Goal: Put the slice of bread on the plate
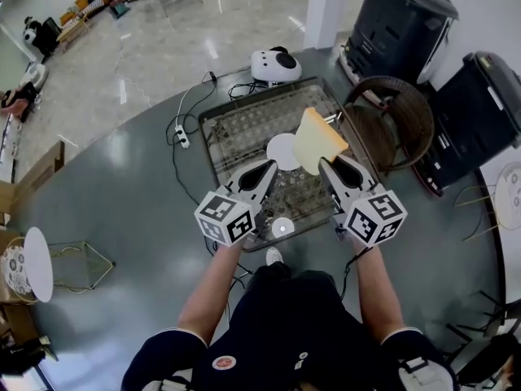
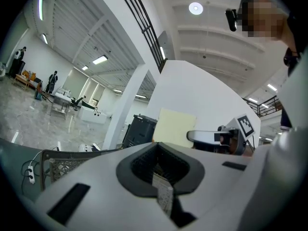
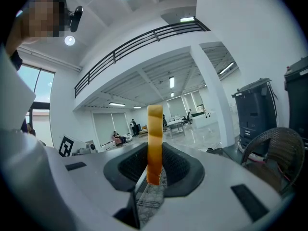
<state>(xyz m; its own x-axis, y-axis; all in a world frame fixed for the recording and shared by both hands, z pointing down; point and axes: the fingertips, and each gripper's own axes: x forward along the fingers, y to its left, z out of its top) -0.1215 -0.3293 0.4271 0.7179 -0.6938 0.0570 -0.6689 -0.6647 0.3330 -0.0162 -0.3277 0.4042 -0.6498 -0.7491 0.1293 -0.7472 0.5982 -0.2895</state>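
Lowering the slice of bread [image 1: 319, 139] flat (not edge-first) suits the smooth, round white plate [image 1: 277, 148] at the centre of the wire-mesh tabletop [image 1: 236, 129]. The right gripper [image 1: 324, 164] pinches the soft, tan-crusted slice upright over the plate's right rim. The left gripper [image 1: 270, 166] has its jaws slightly apart, apparently empty.
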